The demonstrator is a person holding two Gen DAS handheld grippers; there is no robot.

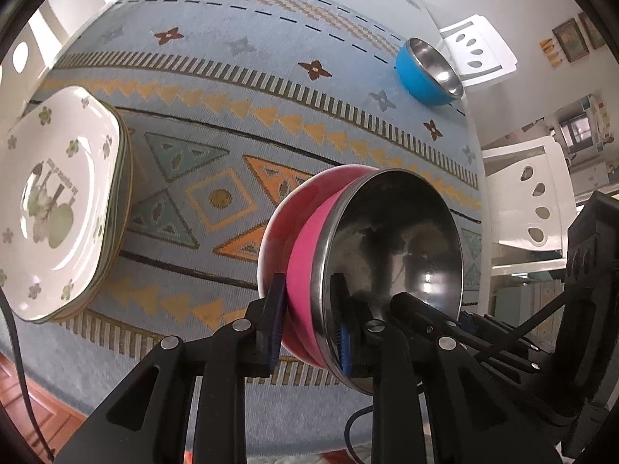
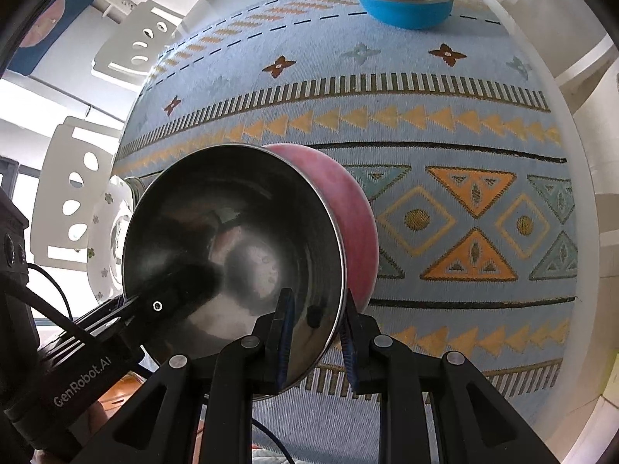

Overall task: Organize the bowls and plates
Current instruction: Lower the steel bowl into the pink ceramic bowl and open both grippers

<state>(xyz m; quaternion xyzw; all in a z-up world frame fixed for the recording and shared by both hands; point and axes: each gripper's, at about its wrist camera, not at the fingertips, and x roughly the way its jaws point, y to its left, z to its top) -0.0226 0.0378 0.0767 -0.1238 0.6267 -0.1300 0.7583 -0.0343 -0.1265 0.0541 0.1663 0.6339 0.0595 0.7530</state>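
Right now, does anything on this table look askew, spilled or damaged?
Nothing spilled or damaged. The pink bowl is nested in another pink bowl, both grippers, left and right, clamping its rim. The blue bowl sits apart; the plates are neatly stacked.

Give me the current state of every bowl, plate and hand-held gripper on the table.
Pink bowl: upright, nested in a second pink bowl, gripped at opposite rims.
Blue bowl: upright, empty, alone at the far edge.
Plate stack: stacked on the cloth, untouched.
Left hand-held gripper: clamped on the pink bowl's rim.
Right hand-held gripper: clamped on the opposite rim.
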